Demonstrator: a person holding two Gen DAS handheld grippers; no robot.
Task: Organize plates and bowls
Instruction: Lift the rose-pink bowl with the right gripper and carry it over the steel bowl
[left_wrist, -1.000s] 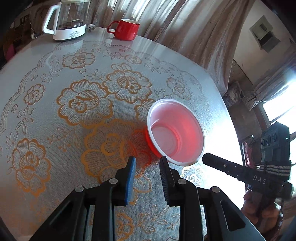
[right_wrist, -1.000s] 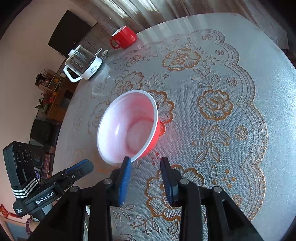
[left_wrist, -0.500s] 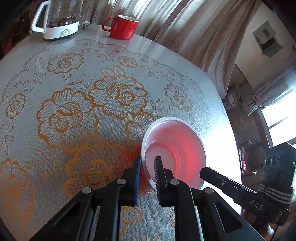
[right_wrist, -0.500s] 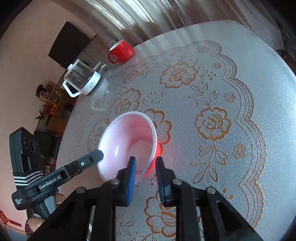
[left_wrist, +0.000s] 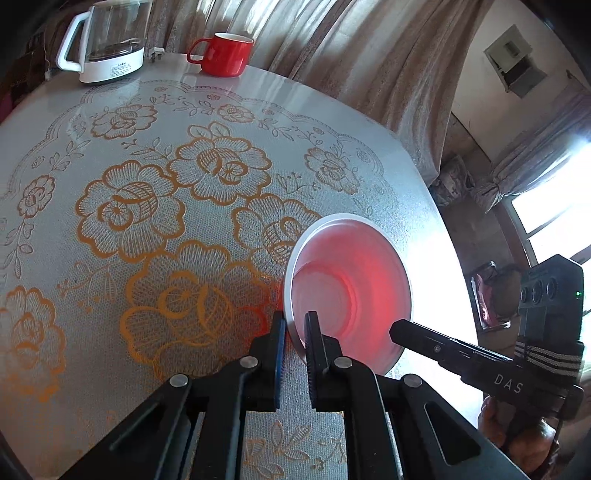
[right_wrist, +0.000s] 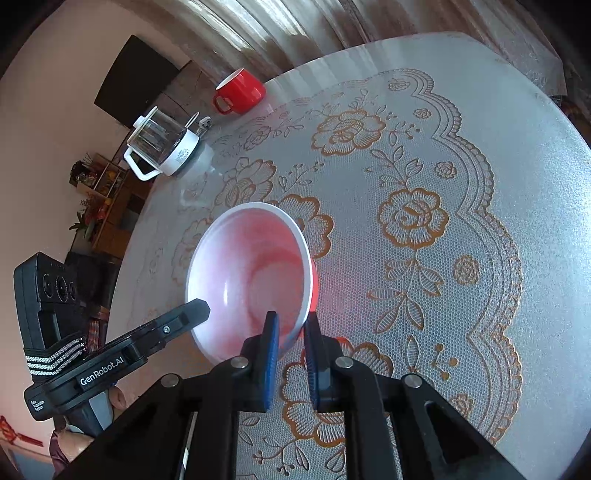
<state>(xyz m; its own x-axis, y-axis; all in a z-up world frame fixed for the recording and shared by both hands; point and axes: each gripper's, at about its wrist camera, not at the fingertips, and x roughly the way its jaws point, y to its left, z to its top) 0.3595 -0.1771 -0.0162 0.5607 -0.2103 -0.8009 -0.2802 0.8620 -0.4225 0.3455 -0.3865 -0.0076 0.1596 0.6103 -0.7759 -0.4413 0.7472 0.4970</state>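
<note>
Left gripper (left_wrist: 294, 325) first: its jaws are clamped on the near rim of the red bowl (left_wrist: 351, 291), one finger outside the wall, the other inside. Right gripper (right_wrist: 291, 326) does the same on the opposite side of that rim, pinching it between blue pads (right_wrist: 271, 354). Both sets of jaws have just been closing, with the rim between them. A second ago both grippers stood apart and short of the bowl; now both are on it, and the bowl looks tipped, its mouth turned toward the left camera. It stays near the front of the table (left_wrist: 110, 258), on the lace floral cover. Inside, the bowl is white with a pink glow and holds nothing. At the far edge, well apart from it, a clear kettle (left_wrist: 107, 40) sits left of a red mug (left_wrist: 223, 53).
</note>
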